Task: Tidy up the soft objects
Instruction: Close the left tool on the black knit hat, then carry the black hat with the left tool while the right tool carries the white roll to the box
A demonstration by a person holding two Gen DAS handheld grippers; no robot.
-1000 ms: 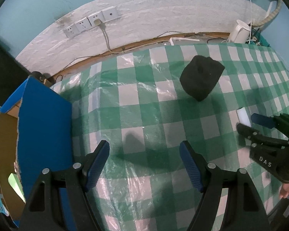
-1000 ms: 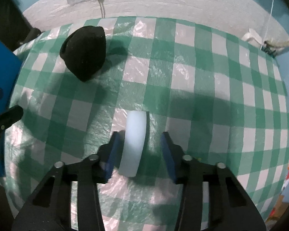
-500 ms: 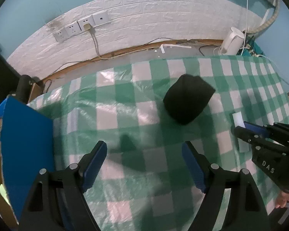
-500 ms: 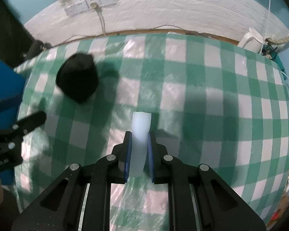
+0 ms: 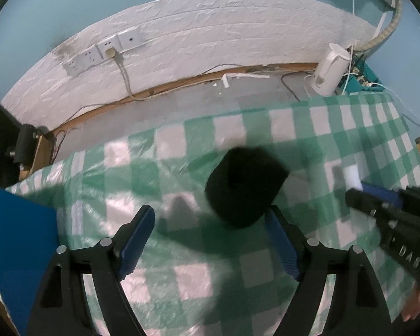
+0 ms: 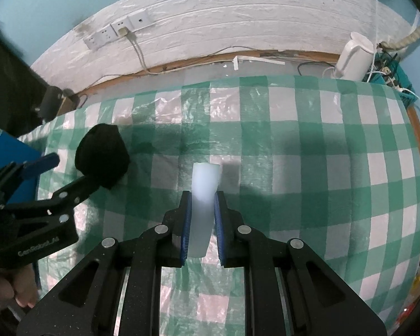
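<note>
Foam, I judged: my right hand-held gripper (image 6: 201,225) pinched the white block (image 6: 203,196) at lower centre, squashing it; my left hand-held gripper (image 5: 210,240), widening, stood empty beside the black sponge (image 5: 243,187) mid-frame.

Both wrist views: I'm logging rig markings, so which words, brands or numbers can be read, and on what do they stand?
"DAS": white letters on the black body of the right tool, left wrist view; motion-blurred, possibly only part of a longer word.
"GenRobot_AI": white print on the black body of the left tool, right wrist view; small, so the reading is uncertain.
Wall sockets: no legible text.
</note>
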